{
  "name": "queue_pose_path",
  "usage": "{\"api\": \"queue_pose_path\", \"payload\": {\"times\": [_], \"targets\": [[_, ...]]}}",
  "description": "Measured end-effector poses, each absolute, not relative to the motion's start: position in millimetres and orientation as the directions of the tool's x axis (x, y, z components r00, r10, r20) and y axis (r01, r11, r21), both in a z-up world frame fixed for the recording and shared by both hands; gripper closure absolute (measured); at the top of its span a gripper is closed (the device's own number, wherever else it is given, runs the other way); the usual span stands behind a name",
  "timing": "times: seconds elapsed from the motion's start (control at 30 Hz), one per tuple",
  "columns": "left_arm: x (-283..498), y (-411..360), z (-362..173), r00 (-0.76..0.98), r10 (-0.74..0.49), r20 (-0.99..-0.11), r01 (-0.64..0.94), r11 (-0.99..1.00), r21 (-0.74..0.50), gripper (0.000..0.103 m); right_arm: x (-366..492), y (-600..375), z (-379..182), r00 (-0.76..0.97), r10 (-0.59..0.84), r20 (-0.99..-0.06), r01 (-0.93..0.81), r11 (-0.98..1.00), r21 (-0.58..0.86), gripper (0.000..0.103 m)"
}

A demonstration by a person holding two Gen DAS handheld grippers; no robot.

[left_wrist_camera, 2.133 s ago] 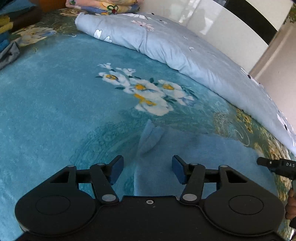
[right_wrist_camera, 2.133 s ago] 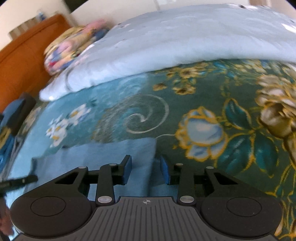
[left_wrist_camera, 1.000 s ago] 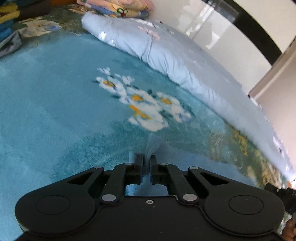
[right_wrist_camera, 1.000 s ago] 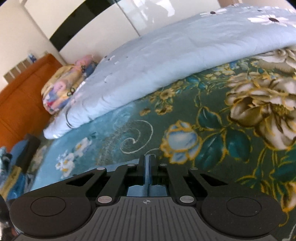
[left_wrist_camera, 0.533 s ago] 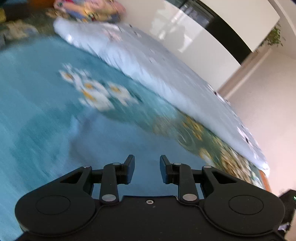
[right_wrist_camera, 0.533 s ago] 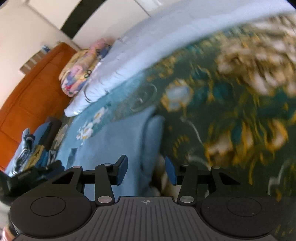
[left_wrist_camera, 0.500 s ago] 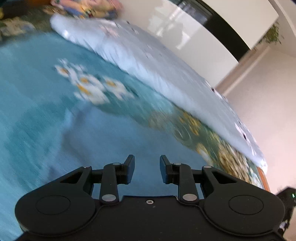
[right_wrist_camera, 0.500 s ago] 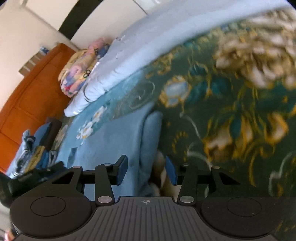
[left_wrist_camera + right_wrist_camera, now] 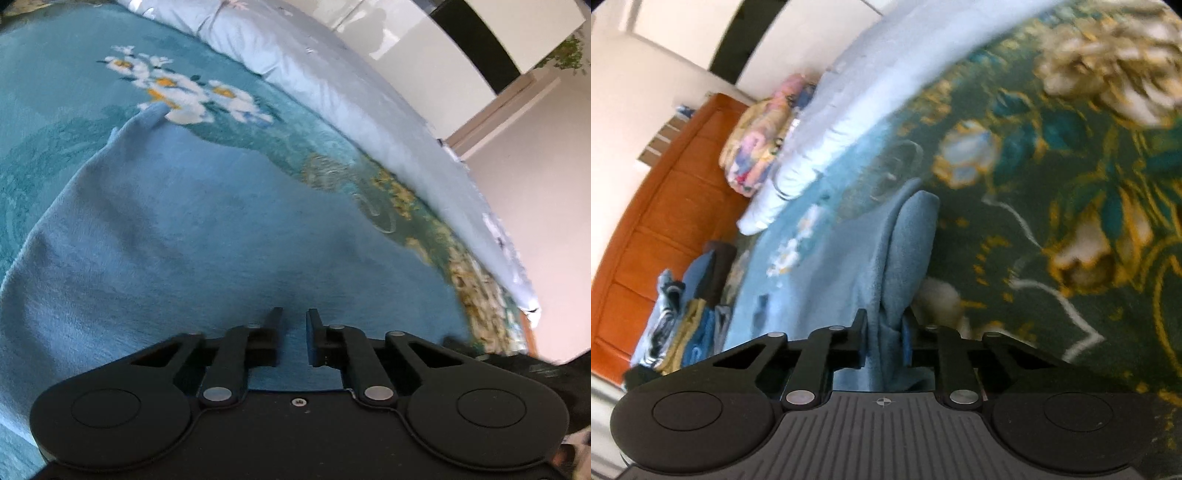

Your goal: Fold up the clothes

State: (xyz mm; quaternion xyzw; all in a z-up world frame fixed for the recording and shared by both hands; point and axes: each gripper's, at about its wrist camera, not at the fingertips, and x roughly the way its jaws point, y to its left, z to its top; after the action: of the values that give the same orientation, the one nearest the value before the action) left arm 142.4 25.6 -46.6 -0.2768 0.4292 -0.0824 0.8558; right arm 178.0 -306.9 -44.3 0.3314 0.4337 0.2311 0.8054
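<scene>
left wrist view: the left gripper (image 9: 293, 332) hangs low over a blue fleece garment (image 9: 177, 229) that lies spread on the floral bedspread (image 9: 55, 74). its jaws have just been closing and now stand with only a narrow gap between them; the fleece shows in that gap, but i cannot tell whether the pads pinch it. the garment covers most of the near bed, its far corner ending just beside a white flower print (image 9: 184, 92). a pale blue duvet (image 9: 332, 92) lies rolled along the far side of the bed.

right wrist view: the right gripper (image 9: 884, 332) has just been closing and its blue pads now press on a raised fold of the garment (image 9: 908, 251), which stands up between the fingers and runs away from them. the rest of the fleece lies flat to the left. a pile of clothes (image 9: 683, 325) sits at the far left by an orange headboard (image 9: 665, 221), with a patterned pillow (image 9: 761, 147) beyond. this view is blurred.
</scene>
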Motion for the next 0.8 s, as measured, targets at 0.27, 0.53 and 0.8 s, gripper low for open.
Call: {"api": "queue_pose_path", "payload": {"times": [0.27,0.53,0.8], "targets": [[115,64,-34,0.696,-0.407,-0.592,-0.161,0.715,-0.68,0.096,187,-247,18,0.465,0.737,-0.49,-0.298,0.652,0.697,0.089],[72,99,-29,0.771,-0.354,-0.529,-0.19,0.665,-0.722,0.085,203,-157,31,0.339,0.769,-0.542,-0.399,0.64,0.657,0.09],[52,130,-36,0.788,-0.324,-0.523,-0.254,0.603,-0.756,0.076,205,-103,-5,0.249,0.71,-0.658,-0.341,0.7,0.627,0.089]]}}
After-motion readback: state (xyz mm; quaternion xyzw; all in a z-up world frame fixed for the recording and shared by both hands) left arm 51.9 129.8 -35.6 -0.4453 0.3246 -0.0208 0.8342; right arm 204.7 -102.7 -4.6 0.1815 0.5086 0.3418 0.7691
